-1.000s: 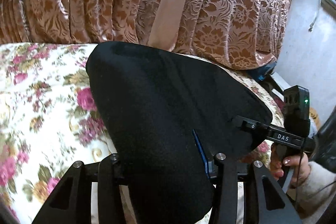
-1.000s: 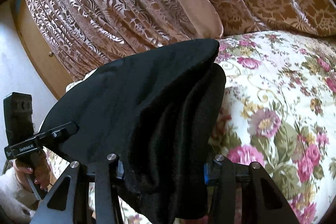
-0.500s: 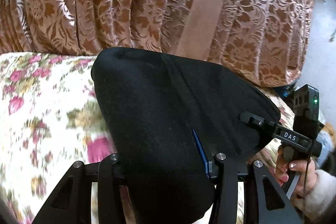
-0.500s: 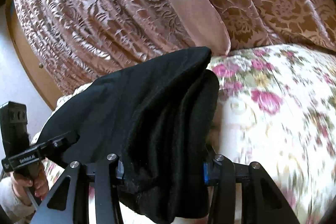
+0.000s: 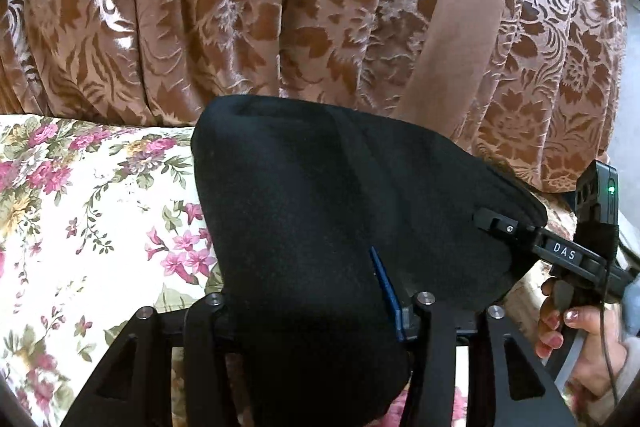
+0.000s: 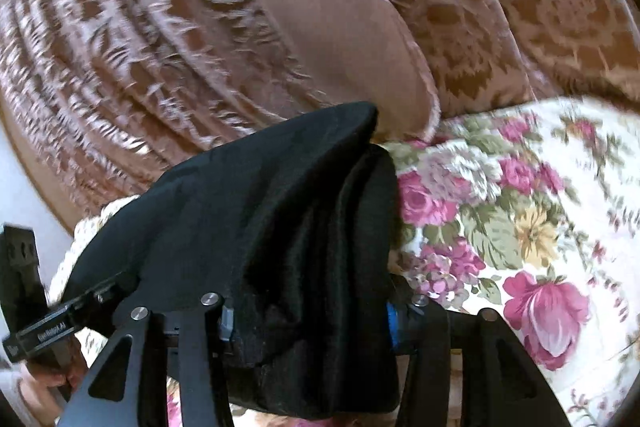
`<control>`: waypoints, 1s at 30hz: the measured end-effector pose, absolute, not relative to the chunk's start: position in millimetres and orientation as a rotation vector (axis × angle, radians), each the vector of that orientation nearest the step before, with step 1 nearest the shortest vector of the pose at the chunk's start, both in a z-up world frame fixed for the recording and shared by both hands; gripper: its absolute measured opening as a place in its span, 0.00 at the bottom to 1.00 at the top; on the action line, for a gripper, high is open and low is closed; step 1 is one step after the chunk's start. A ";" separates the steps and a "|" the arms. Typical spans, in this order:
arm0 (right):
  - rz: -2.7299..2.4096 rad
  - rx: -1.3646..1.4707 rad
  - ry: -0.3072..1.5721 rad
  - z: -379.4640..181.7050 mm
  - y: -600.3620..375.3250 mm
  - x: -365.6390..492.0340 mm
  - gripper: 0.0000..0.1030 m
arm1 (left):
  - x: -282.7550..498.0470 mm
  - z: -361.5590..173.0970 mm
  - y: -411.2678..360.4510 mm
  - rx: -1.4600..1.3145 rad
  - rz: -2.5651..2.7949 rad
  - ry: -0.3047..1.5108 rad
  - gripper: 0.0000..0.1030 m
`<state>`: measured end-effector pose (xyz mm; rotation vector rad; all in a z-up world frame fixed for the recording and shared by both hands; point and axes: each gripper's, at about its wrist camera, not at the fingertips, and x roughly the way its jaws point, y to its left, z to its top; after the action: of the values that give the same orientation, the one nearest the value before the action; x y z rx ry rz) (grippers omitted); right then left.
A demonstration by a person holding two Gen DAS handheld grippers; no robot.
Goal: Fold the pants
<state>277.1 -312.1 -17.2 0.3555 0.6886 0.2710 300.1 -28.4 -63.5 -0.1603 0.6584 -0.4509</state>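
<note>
Both claws have the black pants [image 5: 344, 211] bunched between their fingers. Left claw [image 5: 316, 311]: its jaws are opening, with a thick fold of the dark cloth still filling the gap and draping down past the fingers. Right claw [image 6: 312, 311]: its jaws are opening too, with several gathered layers of the same cloth hanging between them. Whether the pads still press on the cloth cannot be told, as the fabric hides them. The pants stretch from one claw to the other, lifted in a hump above the flowered bedspread [image 5: 92, 211], close to the brown patterned curtain [image 5: 248, 7] behind. In the left view, a hand [image 5: 576, 339] grips the handle of the right claw at the far end of the cloth.
</note>
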 end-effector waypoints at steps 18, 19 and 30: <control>0.062 0.098 0.630 -18.0 -285.8 257.6 0.69 | 280.3 -65.2 -28.1 -0.139 -0.281 0.645 0.80; 0.048 0.081 0.629 -16.7 -284.2 256.5 0.69 | 276.5 -62.1 -29.0 -0.131 -0.271 0.644 0.80; -0.011 0.173 0.590 9.5 -290.4 191.0 0.69 | 215.6 -46.5 -36.2 -0.087 -0.202 0.628 0.90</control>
<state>191.0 -290.4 9.5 0.1731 0.5896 -0.0109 215.6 -36.2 -46.5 -0.0873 0.6280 -0.2023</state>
